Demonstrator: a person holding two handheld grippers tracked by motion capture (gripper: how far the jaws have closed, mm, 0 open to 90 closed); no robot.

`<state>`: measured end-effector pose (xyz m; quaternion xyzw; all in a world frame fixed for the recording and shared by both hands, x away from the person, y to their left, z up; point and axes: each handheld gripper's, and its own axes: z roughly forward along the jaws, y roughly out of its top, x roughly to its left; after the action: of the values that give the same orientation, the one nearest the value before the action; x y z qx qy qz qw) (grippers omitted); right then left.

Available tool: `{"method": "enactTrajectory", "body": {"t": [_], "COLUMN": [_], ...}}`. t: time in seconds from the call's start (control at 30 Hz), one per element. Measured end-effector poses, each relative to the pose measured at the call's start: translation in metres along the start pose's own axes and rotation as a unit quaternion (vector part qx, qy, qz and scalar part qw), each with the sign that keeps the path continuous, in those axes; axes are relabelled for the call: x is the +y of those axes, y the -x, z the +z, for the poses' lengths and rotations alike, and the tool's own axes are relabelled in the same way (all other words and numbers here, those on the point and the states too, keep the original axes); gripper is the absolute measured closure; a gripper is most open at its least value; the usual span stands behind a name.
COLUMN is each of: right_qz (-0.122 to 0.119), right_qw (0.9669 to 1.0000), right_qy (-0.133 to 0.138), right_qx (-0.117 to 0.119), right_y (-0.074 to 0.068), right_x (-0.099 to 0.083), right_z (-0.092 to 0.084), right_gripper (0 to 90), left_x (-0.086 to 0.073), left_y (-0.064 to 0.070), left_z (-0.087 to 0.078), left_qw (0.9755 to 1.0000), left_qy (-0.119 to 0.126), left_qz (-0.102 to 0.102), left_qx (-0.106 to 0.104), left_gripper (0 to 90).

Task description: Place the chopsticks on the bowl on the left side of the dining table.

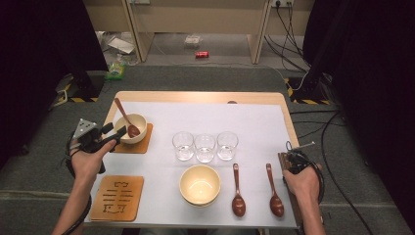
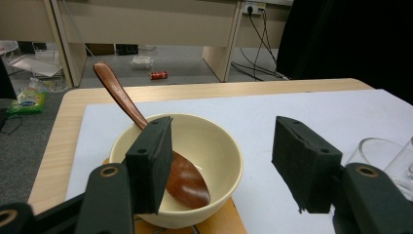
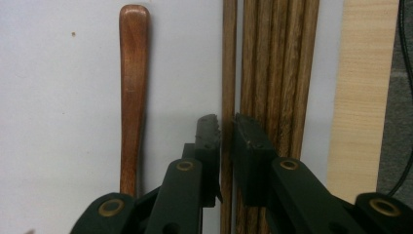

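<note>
The right hand-held gripper [image 3: 225, 127] is clenched on one chopstick [image 3: 227, 58] at the tabletop's [image 1: 254, 115] right edge — a spoon [image 3: 132, 92] alongside. The left hand-held gripper [image 2: 221, 161] is released at a bowl [image 2: 214, 146] holding a second spoon [image 2: 181, 178].

On my surface [image 1: 254, 117], a bowl [image 1: 131, 128] with a spoon [image 1: 126, 118] in it sits on a mat [image 1: 139, 144] at far left. Three glasses [image 1: 205, 146] stand mid-surface; before them another bowl [image 1: 199, 184], two spoons [image 1: 238, 191] to its right, chopsticks [image 3: 272, 73] rightmost.
</note>
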<state>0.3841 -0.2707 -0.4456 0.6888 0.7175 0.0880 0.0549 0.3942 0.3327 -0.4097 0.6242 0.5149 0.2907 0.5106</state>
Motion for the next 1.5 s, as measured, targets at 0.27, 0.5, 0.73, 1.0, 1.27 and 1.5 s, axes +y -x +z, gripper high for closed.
{"method": "enactTrajectory", "body": {"t": [0.27, 0.5, 0.73, 1.0, 1.27, 1.5], "right_qz": [-0.003, 0.001, -0.003, -0.013, -0.012, -0.015], "right_qw": [0.9997, 0.9988, 0.9969, 0.9965, 0.9986, 0.9998], "right_qy": [-0.022, -0.047, -0.077, -0.082, -0.051, -0.011], "right_qx": [-0.008, -0.012, -0.020, -0.014, -0.009, -0.006], "right_y": [-0.006, -0.006, -0.008, -0.009, -0.011, -0.013], "right_x": [0.004, 0.006, 0.014, 0.021, 0.026, 0.032], "right_z": [0.004, 0.004, 0.006, 0.005, -0.006, -0.020], "right_gripper": [82.9, 83.3, 84.9, 84.9, 84.9, 84.9], "left_x": [0.000, -0.001, -0.001, -0.001, -0.002, -0.002], "left_y": [0.000, 0.000, 0.000, 0.000, 0.000, 0.000], "left_z": [0.000, 0.000, 0.000, 0.000, 0.000, 0.000], "left_qw": [1.0000, 1.0000, 1.0000, 1.0000, 1.0000, 1.0000], "left_qy": [-0.001, 0.000, -0.001, -0.001, 0.000, 0.000], "left_qz": [0.000, 0.000, 0.001, 0.000, 0.001, 0.001], "left_qx": [0.000, 0.001, 0.000, 0.002, 0.003, 0.002], "left_gripper": [40.0, 40.0, 39.9, 39.9, 40.0, 40.0]}}
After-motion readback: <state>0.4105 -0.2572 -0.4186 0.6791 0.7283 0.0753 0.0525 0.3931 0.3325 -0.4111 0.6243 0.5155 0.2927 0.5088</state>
